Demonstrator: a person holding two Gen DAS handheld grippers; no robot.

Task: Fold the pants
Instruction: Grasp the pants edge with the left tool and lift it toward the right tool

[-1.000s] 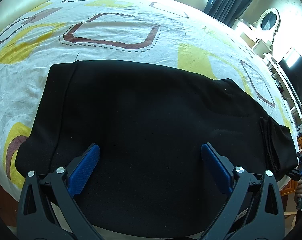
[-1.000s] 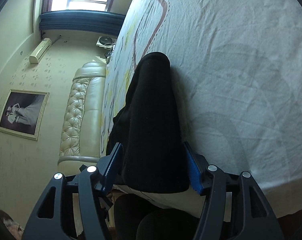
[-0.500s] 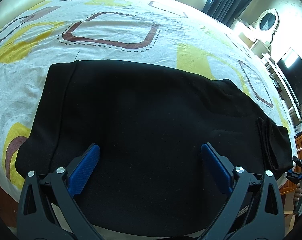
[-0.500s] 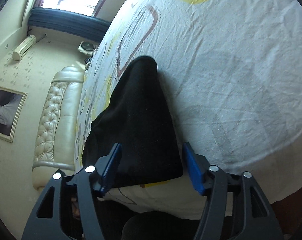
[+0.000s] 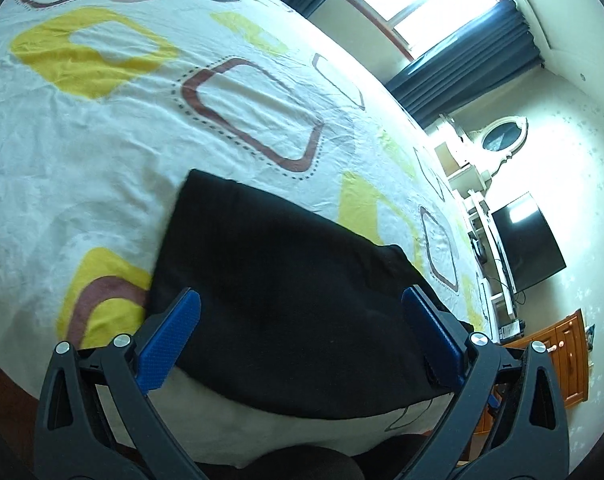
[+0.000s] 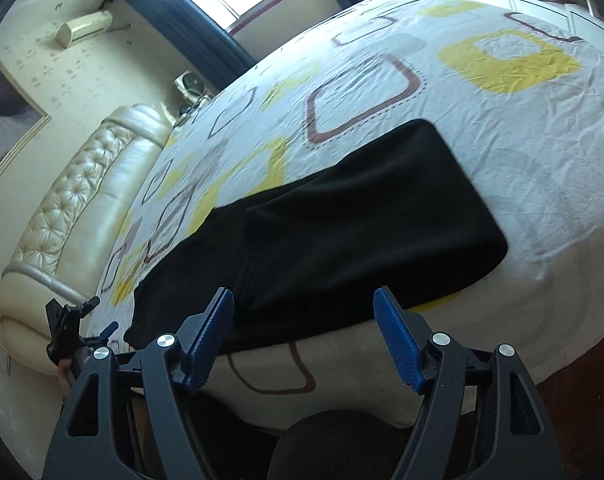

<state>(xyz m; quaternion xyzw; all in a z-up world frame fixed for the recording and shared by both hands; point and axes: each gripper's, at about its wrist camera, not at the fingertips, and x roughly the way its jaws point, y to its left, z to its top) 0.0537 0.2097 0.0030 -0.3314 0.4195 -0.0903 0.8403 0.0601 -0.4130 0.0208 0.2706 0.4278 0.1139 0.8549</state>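
Both tools (image 5: 302,332) (image 6: 304,336) hover open above folded pants (image 6: 342,216).

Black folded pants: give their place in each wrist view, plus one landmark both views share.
Left wrist view: the black folded pants lie lower centre, at the bed's near edge.
Right wrist view: the pants run across the centre, left to right.
Shared landmark: the dark blue window curtain.

No readable text, label, brand, number or sign appears in either wrist view
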